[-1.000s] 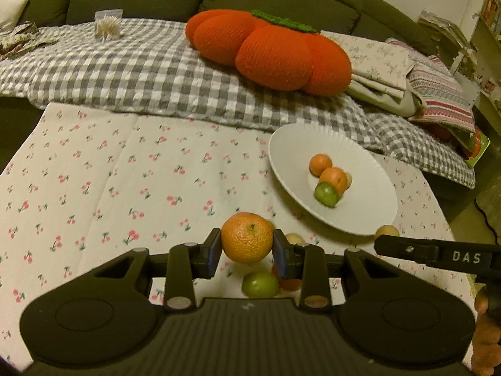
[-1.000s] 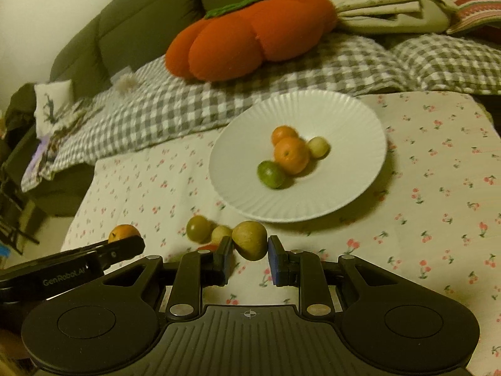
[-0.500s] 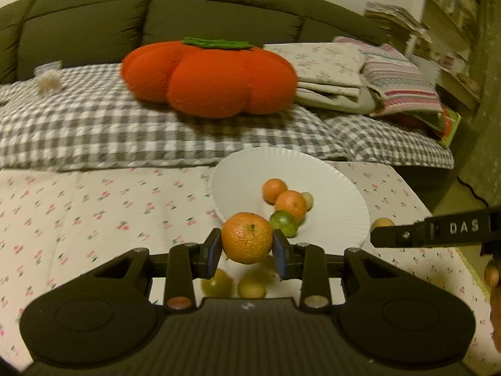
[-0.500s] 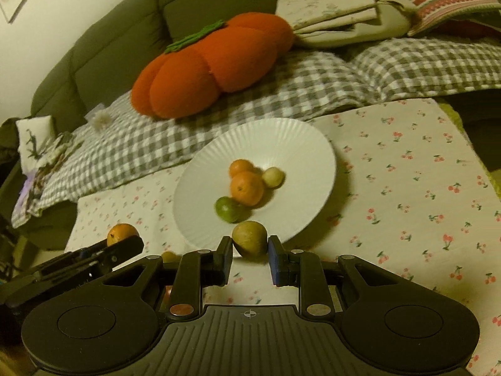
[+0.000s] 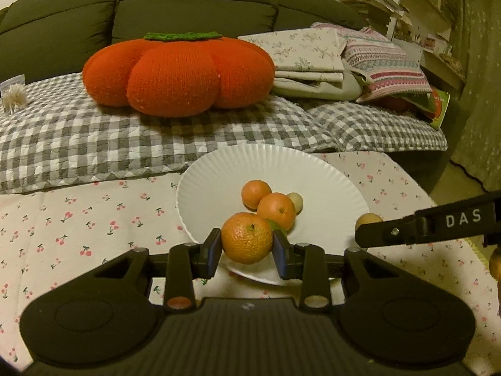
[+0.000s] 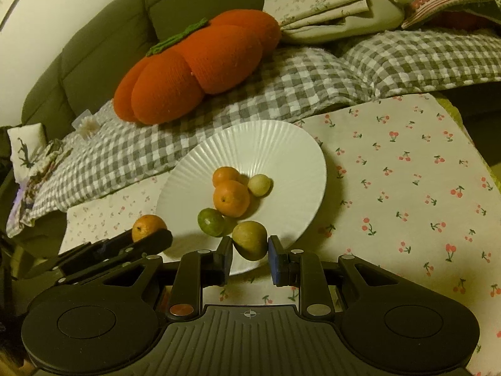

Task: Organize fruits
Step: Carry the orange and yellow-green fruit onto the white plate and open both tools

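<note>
Already, the white plate [image 6: 281, 144] holds two oranges [image 6: 231, 197], a lime [image 6: 210, 221]

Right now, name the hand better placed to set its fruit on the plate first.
Right, narrowly. The right tool holds its yellow-green fruit over the white plate near the rim, with bare plate alongside. The left tool holds its orange at the rim, crowded by the piled fruit.

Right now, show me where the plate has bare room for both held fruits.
The plate is bare across its far half toward the checked blanket and along its right side by the cherry-print cloth. The near middle is crowded: two oranges, a lime and a small pale fruit sit bunched together.
</note>
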### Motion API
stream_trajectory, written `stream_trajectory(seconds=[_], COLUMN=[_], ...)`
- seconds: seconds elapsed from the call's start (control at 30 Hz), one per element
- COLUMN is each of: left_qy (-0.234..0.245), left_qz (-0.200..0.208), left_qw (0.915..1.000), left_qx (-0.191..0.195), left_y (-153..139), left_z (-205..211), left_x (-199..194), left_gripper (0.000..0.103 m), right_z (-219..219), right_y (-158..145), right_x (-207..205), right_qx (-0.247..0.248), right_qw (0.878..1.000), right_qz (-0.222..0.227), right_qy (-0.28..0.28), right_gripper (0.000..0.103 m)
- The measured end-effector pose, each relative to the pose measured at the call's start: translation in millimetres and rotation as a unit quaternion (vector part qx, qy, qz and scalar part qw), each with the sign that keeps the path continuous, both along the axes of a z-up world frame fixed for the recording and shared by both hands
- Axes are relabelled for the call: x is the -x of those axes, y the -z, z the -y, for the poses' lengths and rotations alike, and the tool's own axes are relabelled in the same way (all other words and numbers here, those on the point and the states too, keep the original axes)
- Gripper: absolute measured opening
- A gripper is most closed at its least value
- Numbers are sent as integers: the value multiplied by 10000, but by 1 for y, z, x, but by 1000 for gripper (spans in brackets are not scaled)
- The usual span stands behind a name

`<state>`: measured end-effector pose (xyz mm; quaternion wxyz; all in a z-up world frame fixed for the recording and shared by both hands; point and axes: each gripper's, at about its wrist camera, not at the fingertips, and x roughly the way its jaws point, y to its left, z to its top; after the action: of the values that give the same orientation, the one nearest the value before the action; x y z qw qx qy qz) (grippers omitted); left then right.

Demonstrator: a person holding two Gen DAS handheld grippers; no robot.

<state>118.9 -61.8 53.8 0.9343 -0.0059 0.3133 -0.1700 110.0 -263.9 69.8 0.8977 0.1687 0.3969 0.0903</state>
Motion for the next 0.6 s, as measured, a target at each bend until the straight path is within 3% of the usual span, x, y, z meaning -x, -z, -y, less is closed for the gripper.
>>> stream_trajectory(seconds=[0.6], left_qy=[-31], left_qz=[-50], left_qw=[10000], left_qx=[-26], left_y=[7], left_z=[2], left_x=[-3], left_gripper=[34], right_z=[-18], right_y=[16], right_x=[-18], right_qx=[389], right_qw=[9987], right_qz=[29], right_qy=[-317], right_gripper=[26])
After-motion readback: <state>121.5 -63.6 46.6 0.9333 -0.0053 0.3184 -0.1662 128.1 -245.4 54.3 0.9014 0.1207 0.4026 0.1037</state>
